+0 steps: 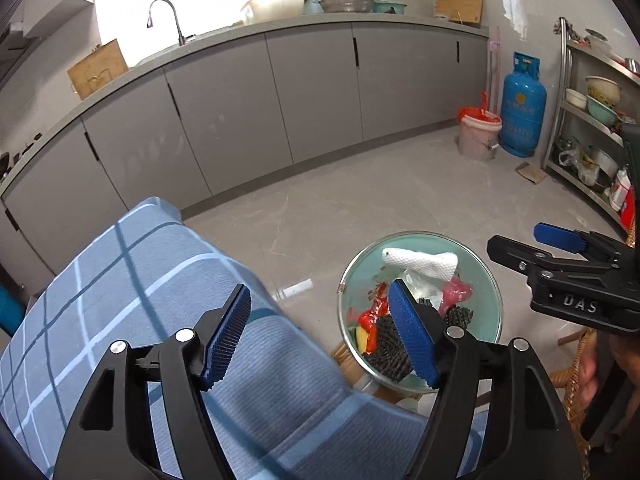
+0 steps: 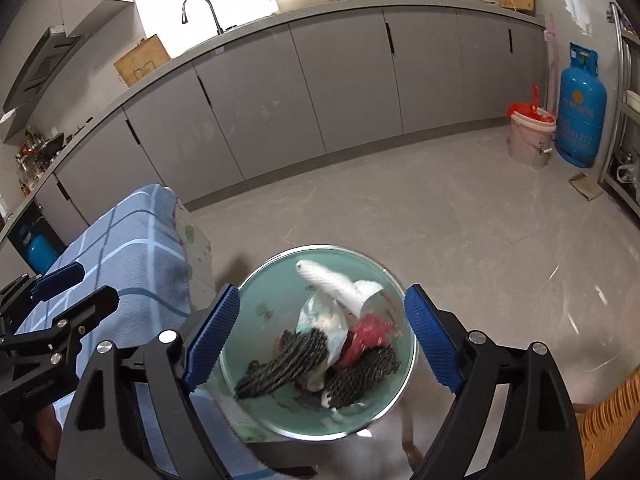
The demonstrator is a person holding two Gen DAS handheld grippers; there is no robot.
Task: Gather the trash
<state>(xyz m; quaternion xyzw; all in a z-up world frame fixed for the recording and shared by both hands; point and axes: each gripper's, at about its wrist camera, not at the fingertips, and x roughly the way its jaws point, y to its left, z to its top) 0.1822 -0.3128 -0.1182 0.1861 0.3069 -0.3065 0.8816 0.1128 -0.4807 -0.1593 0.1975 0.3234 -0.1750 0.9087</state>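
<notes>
We saw the green bowl (image 2: 256, 292) heaped with trash (image 2: 320, 344): white tissue, red wrappers, dark mesh. Left hand-held gripper (image 1: 320, 336) and right hand-held gripper (image 2: 324, 340) gaped empty.
</notes>
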